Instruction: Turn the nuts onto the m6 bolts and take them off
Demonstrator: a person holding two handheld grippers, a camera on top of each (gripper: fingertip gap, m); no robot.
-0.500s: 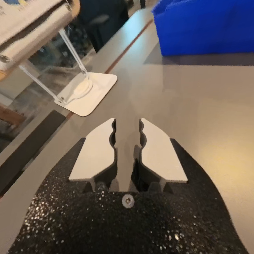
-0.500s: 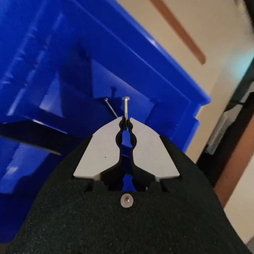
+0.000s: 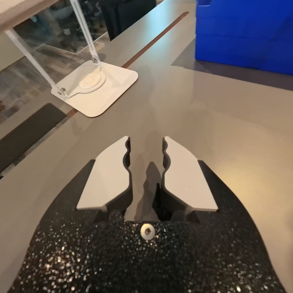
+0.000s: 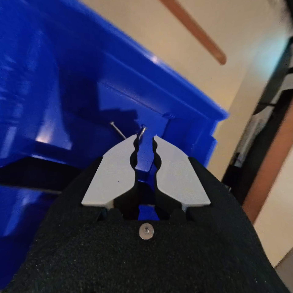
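My right gripper (image 4: 145,136) is open over the inside of a blue plastic bin (image 4: 68,82). A thin silver bolt (image 4: 142,131) sits loose just beyond its left fingertip, tilted, head pointing away. A second bolt (image 4: 118,130) leans in the bin just left of it. My left gripper (image 3: 146,138) is open and empty, low over the grey table (image 3: 206,126). The blue bin also shows in the left wrist view (image 3: 245,39), at the far right. No nut is in view.
A white stand base (image 3: 101,90) with clear angled struts stands on the table to the far left of my left gripper. A brown strip (image 3: 152,41) runs along the table. The table edge and dark furniture (image 4: 269,126) lie to the right of the bin. Measured from the fingertips, the white stand base (image 3: 101,90) is 25 cm or so from the left gripper and 35 cm from the right.
My right gripper was shut on the bolt and has opened; the bolt is now loose and tilted to the left. My left gripper has opened a little wider and shifted slightly.
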